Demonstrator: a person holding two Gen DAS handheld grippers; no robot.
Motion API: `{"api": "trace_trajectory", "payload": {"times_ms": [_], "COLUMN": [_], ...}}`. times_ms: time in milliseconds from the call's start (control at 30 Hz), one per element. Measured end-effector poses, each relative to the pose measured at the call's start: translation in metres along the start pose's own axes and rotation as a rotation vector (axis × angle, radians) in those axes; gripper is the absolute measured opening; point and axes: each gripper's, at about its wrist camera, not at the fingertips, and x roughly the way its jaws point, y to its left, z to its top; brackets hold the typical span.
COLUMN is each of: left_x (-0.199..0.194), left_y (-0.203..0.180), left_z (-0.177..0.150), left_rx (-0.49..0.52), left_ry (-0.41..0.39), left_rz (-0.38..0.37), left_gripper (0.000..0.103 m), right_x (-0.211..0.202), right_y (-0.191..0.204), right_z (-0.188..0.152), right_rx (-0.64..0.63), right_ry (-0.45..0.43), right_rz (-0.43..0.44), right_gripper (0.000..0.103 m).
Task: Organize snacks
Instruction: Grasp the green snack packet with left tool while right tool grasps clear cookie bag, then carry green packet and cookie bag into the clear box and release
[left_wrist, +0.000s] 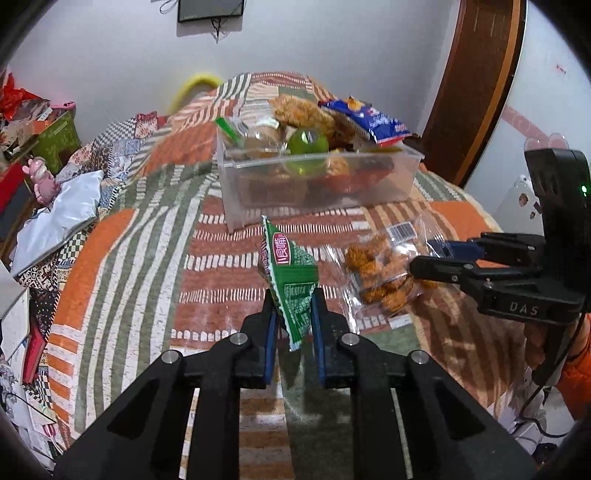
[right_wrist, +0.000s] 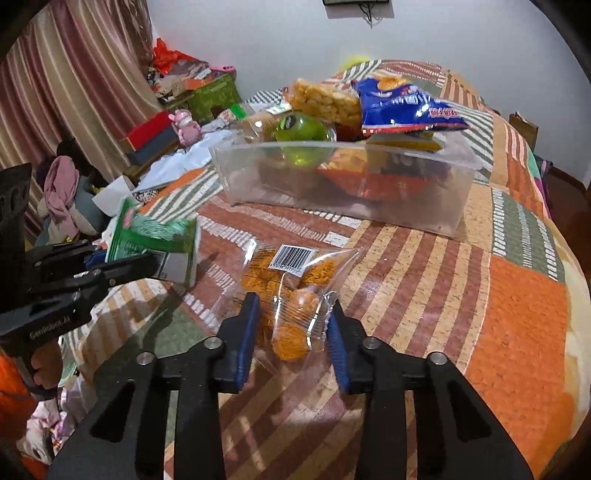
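From the left wrist view, we see our left gripper clamped on the lower end of a green snack packet, which stands tilted up from between the blue pads. At twelve o'clock from it, further back on the patchwork quilt, sits the clear plastic bin, already heaped with snacks: a green round tub and a blue chip bag poking above its rim. At three o'clock lies a clear bag of orange fried snacks, with our right gripper at its right edge.

From the right wrist view, our right gripper straddles the near end of the clear bag; the pads press on the plastic from both sides, holding it. The bin stands at twelve o'clock, well apart. At nine o'clock our left gripper holds the green packet above the quilt.
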Motion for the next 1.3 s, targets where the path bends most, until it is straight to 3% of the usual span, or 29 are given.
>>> {"api": "trace_trajectory", "payload": {"times_ms": [367, 567, 700, 900, 1033, 1300], "left_x": [-0.022, -0.032, -0.033, -0.024, -0.021, -0.027], "left_y": [0.0, 0.0, 0.001, 0.004, 0.007, 0.008], "left_z": [0.015, 0.03, 0.035, 0.031, 0.03, 0.05], "left_rx": [-0.003, -0.01, -0.017, -0.032, -0.035, -0.044], "left_ry": [-0.066, -0.114, -0.127, -0.105, -0.099, -0.139], "left_rz": [0.002, -0.002, -0.007, -0.013, -0.009, -0.028], "left_gripper": [0.016, 0.016, 0.016, 0.016, 0.016, 0.016], "right_x": [-0.026, -0.041, -0.037, -0.018, -0.005, -0.009], "right_y": [0.003, 0.007, 0.012, 0.013, 0.015, 0.005], "right_z": [0.003, 0.012, 0.015, 0.012, 0.008, 0.012], "right_rx": [0.003, -0.021, -0.047, -0.026, -0.035, 0.01], "right_ry": [-0.069, -0.124, -0.119, -0.08, -0.059, -0.071], "right_rz": [-0.007, -0.02, -0.028, -0.015, -0.028, 0.008], "right_gripper": [0.023, 0.014, 0.014, 0.027, 0.029, 0.022]}}
